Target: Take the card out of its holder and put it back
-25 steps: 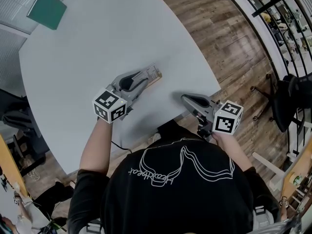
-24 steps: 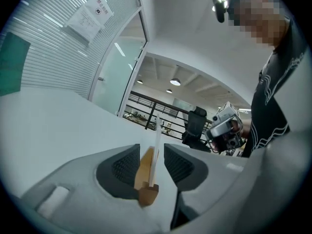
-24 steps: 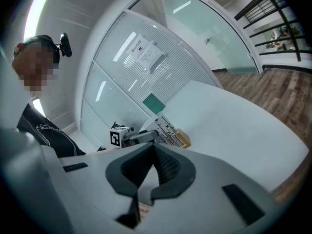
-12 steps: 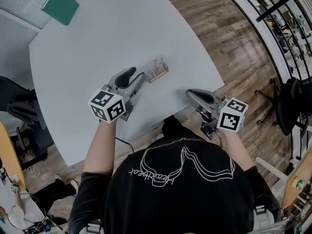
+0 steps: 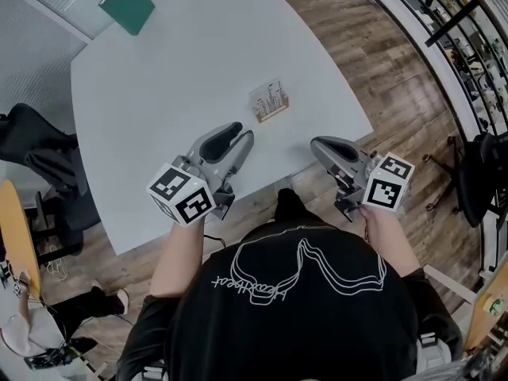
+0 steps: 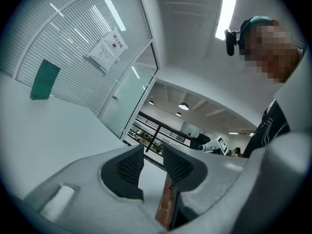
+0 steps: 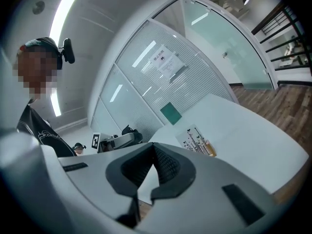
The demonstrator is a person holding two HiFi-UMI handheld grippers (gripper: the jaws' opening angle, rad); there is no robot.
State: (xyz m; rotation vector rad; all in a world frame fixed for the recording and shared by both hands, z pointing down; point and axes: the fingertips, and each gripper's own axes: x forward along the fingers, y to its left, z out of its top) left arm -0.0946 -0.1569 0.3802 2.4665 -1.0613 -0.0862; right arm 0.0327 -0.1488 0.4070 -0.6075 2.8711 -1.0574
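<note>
The white printed card (image 5: 269,96) stands upright in its small wooden holder (image 5: 272,114) on the white table (image 5: 159,94). In the right gripper view the card (image 7: 195,139) stands ahead and a little right of the jaws. Both grippers hang in the air near the table's front edge, well short of the holder. My left gripper (image 5: 238,136) is open; its jaws have just been closing a little and nothing is between the pads (image 6: 130,165). My right gripper (image 5: 321,145) is shut, its pads (image 7: 165,164) meeting at the tips with nothing in them.
A green book or folder (image 5: 127,3) lies at the table's far left corner. A dark chair (image 5: 32,145) stands left of the table and another (image 5: 480,165) to the right on the wooden floor. Glass partitions stand beyond the table.
A second ago my left gripper's jaws were at the card holder; they have let go. Both grippers have drawn back toward the person and risen. The card stays in its holder.
</note>
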